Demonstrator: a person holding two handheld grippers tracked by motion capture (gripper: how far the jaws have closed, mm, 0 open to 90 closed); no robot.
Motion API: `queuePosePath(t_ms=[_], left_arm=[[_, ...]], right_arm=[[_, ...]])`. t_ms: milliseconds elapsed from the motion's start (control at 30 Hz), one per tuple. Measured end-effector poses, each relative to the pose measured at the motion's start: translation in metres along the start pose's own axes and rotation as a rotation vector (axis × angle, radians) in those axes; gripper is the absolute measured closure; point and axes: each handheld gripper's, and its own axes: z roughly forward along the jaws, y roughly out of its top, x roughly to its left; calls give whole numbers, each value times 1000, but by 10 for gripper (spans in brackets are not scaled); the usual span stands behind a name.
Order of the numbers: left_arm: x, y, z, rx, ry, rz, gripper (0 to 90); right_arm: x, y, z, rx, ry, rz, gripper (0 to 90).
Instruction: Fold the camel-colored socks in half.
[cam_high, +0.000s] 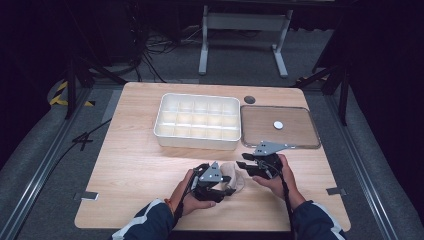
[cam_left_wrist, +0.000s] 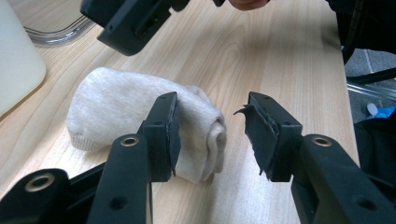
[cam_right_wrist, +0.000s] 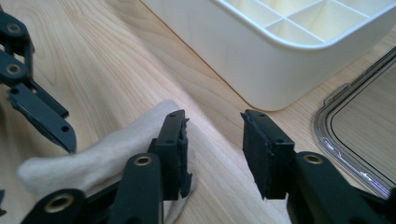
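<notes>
Sock, small cream knitted roll (cam_left_wrist: 140, 116), lies near you on the pale wooden table (cam_high: 135, 170), soft and light; left gripper (cam_left_wrist: 212, 133) and right gripper (cam_right_wrist: 212, 149) gape unclamped, so pinch its thick rolled end

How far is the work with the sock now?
Done: the sock lies rolled on the table. In hand: nothing; the left gripper and right gripper stand open beside it. Left: probably putting it in the empty divided box.
</notes>
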Motion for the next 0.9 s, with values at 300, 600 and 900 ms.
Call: queuePosePath(t_ms=[300, 600, 900], left_arm=[[-10, -1, -9, 29, 13, 37, 507], [-13, -6, -14, 63, 11, 38, 476], [-19, -10, -11, 112, 4, 65, 472]], right_arm=[[7, 5, -7, -29, 34, 29, 497], [24, 11, -4, -22, 71, 23, 427], [32, 10, 6, 17, 85, 35, 394]])
